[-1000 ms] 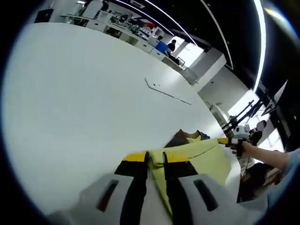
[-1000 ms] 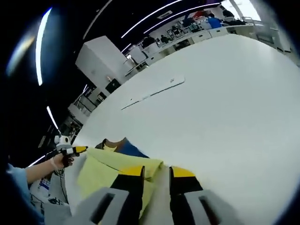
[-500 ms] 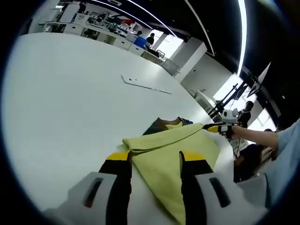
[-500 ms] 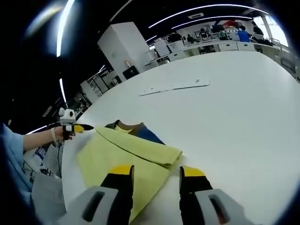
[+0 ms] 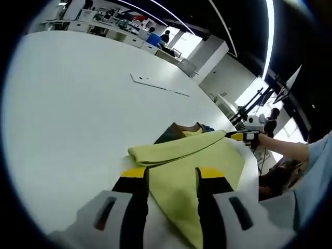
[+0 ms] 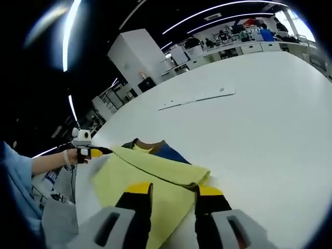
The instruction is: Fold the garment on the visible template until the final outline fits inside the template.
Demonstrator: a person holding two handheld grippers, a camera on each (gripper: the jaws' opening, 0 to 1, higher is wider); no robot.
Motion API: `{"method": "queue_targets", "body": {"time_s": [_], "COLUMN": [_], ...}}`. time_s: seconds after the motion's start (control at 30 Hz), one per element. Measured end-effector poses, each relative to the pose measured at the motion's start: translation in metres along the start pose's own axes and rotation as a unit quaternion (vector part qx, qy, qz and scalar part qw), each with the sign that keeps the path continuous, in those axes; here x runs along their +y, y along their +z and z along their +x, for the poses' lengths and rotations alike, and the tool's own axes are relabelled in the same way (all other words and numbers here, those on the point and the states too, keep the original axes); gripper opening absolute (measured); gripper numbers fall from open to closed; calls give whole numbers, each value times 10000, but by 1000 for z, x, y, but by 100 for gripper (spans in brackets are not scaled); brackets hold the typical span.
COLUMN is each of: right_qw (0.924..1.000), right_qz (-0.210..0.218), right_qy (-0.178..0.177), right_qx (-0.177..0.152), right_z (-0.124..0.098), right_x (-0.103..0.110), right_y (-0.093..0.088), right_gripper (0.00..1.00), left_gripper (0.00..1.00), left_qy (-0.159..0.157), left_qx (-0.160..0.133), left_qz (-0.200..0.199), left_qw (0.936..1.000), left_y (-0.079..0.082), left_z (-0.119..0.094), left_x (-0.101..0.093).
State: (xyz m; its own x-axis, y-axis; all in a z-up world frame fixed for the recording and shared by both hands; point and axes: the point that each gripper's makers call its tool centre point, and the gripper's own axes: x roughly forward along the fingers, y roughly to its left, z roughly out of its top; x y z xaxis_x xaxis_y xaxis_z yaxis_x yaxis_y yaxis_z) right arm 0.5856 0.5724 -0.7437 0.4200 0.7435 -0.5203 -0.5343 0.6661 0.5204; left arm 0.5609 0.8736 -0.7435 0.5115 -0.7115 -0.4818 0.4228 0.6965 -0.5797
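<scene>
Folded yellow garment [image 5: 192,161] on white table [image 5: 72,104], left gripper [image 5: 172,179] and right gripper [image 6: 174,193] with jaws apart over the cloth

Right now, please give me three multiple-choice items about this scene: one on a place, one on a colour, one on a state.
1. Where does the folded garment lie?
A. on the white table
B. on the floor
C. on a chair

2. What colour is the garment's top layer?
A. red
B. yellow-green
C. black

3. How do the left gripper's jaws stand?
A. shut on the cloth
B. apart, with cloth between them
C. shut on a pen

Answers: 1 A, white tabletop surrounds the cloth; 2 B, the folded layer is yellow-green in both views; 3 B, a gap shows between the yellow-tipped jaws.
</scene>
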Motion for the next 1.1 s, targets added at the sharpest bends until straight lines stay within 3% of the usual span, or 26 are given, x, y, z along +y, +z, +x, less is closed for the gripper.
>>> {"method": "queue_targets", "body": {"time_s": [0.27,0.47,0.57,0.63,0.73,0.87,0.97,1.1], "right_qw": [9998,9978,9951,9947,9949,9962,9973,9969], "right_qz": [105,392,532,454,459,330,18,-528], "right_qy": [97,92,-16,-130,-106,-99,-85,7], "right_qx": [-143,-523,-830,-915,-888,-800,-729,-583], "right_z": [8,18,21,23,24,22,18,10], "right_x": [4,1,-4,-8,-8,-6,0,12], "right_y": [8,27,42,48,49,44,40,29], "right_gripper": [28,29,35,41,41,42,52,69], "left_gripper": [34,35,36,36,38,43,50,65], "left_qy": [-62,-86,7,73,105,127,91,-60], "left_qx": [-87,-412,-722,-835,-916,-857,-820,-563], "left_qz": [-59,-138,-291,-390,-437,-305,-212,390], "left_qw": [9999,9990,9970,9957,9948,9958,9964,9976], "left_y": [6,23,38,44,47,43,42,33], "left_z": [8,17,18,17,14,11,8,1], "left_x": [-1,-2,5,10,13,10,6,-9]}}
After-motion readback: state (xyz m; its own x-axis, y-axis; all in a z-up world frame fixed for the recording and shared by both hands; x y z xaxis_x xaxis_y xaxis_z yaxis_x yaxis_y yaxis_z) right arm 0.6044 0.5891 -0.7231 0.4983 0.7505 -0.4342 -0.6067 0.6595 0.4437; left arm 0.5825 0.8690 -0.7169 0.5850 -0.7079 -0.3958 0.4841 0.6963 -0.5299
